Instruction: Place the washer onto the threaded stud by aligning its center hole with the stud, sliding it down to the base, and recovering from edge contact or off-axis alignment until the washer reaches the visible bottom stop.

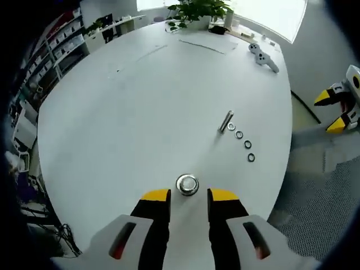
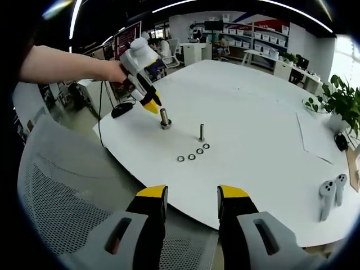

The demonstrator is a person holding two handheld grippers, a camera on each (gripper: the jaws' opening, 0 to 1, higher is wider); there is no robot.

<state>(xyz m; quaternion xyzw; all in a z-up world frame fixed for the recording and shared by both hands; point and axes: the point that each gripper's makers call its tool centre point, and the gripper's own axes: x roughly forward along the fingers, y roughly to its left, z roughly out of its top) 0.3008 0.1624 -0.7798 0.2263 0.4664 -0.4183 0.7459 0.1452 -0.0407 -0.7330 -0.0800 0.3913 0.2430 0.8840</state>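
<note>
A short upright threaded stud [image 1: 187,184] stands on the white table [image 1: 140,112], seen almost end-on just past my left gripper [image 1: 189,196], which is open with nothing between its yellow tips. In the right gripper view a hand holds the left gripper [image 2: 151,104] right beside the top of this stud [image 2: 164,119]. A second stud [image 2: 201,132] stands farther along, with several washers [image 2: 192,156] lying in a row by it. The same stud [image 1: 226,121] and washers [image 1: 243,140] lie ahead to the right. My right gripper [image 2: 192,194] is open off the table edge.
A grey mesh chair [image 2: 67,185] sits under the right gripper, in front of the table's edge [image 2: 169,194]. Two white controllers [image 2: 329,194] and a potted plant [image 2: 337,101] stand at the table's far side. The right gripper [image 1: 332,111] shows beyond the table edge.
</note>
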